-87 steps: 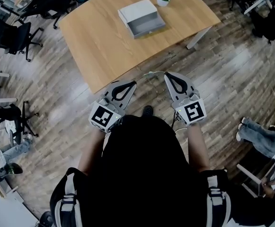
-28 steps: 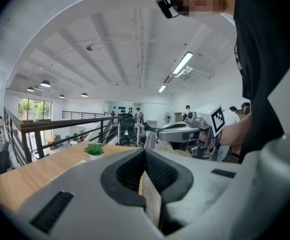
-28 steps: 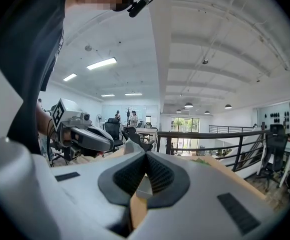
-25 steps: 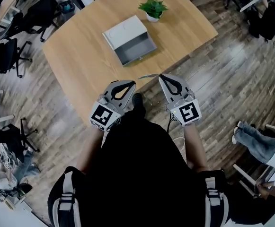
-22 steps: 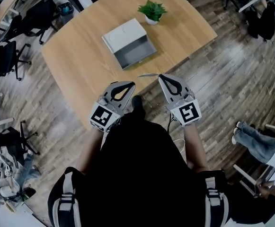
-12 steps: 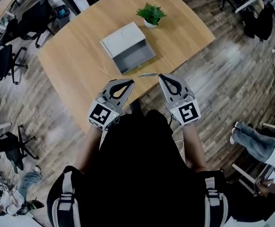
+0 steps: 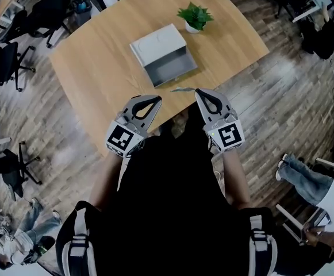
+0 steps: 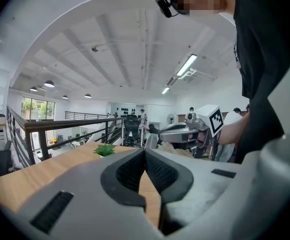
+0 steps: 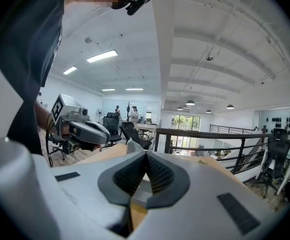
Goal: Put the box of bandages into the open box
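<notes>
Both grippers hover at the table's (image 7: 98,56) near edge. The left gripper (image 7: 155,98) has its jaws closed together, empty. The right gripper (image 7: 198,91) pinches the thin box of bandages (image 7: 180,89), near the open box (image 7: 169,69).

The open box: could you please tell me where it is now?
In the head view, the open box sits on the wooden table at upper centre, just below-left of the potted plant.

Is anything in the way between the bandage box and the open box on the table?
Nothing visible: only bare table separates the box of bandages, held by the right gripper, from the open box. The plant stands beyond it.
</notes>
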`<state>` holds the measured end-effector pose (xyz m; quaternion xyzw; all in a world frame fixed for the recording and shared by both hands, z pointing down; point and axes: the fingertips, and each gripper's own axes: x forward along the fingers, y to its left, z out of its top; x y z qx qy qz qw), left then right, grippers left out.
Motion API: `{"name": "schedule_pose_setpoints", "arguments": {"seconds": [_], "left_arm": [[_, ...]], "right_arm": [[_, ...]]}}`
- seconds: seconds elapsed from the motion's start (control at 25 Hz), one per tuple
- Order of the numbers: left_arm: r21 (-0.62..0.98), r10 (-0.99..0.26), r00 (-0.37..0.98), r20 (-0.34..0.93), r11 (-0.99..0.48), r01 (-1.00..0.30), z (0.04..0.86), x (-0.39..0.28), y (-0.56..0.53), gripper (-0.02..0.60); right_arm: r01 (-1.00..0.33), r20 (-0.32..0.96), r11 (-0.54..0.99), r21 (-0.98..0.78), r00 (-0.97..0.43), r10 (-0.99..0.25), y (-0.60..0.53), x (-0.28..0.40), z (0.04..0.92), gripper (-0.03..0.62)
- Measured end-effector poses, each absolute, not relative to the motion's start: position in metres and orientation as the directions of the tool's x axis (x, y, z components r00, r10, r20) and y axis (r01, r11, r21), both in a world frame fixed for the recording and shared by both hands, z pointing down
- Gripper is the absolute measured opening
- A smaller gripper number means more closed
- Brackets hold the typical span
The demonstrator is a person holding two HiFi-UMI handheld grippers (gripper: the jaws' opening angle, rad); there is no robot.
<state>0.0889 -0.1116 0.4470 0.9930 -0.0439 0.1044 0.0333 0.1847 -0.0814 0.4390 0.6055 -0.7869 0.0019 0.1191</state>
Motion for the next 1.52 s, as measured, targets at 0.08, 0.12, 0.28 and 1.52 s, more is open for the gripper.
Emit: {"name": "schedule_pose_setpoints", "arguments": {"seconds": [0.08,0.12,0.28,1.52], "left_arm": [[0.055,-0.096,0.974,0.206,-0.992,-0.11,0.446,0.086,-0.115,0.023],[0.052,-0.104,0.974,0.203,-0.992,-0.117,0.445,0.086,-0.118,0.023],[0.044,-0.123,0.973,0.195,-0.99,-0.134,0.441,0.086,-0.125,0.023],[0.082,-0.394,0.892,0.224,-0.904,-0.42,0.451,0.089,-0.197,0.023]], "right_arm": [[-0.942,0.205,0.294,0.161,-0.259,-0.944,-0.087,0.18,0.442,0.025],[-0.937,0.212,0.306,0.168,-0.269,-0.939,-0.09,0.178,0.444,0.025],[-0.924,0.216,0.341,0.174,-0.302,-0.928,-0.104,0.175,0.445,0.025],[-0.774,0.46,0.627,0.087,-0.528,-0.714,-0.187,0.169,0.543,0.025]]}}
